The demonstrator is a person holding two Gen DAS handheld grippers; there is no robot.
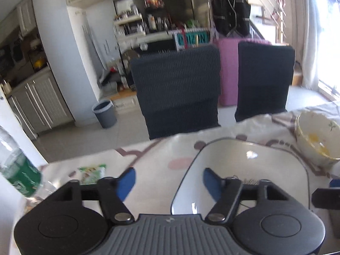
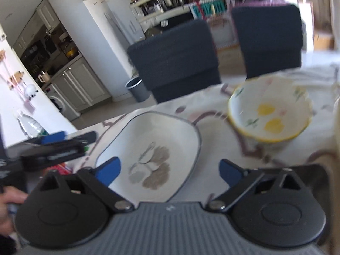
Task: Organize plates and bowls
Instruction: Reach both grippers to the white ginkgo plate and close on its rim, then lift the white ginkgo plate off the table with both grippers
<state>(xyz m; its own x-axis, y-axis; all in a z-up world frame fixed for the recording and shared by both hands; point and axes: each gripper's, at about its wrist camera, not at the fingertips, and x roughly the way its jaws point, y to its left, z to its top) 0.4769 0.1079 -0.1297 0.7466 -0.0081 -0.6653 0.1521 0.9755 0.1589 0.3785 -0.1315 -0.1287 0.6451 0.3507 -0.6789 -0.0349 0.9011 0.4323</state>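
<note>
Plate [image 2: 153, 148] beside bowl [image 2: 269, 112] — tablecloth [image 2: 223, 148]

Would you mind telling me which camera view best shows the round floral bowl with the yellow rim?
The right wrist view: the round floral bowl with the yellow rim appears whole, its yellow-flowered inside exposed, though slightly blurred. The left wrist view catches it only at the right edge, partly cut off, past the white rounded-square plate.

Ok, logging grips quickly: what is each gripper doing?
Left gripper: open, empty, at the plate rim.
Right gripper: open, empty, above the plate.
</note>
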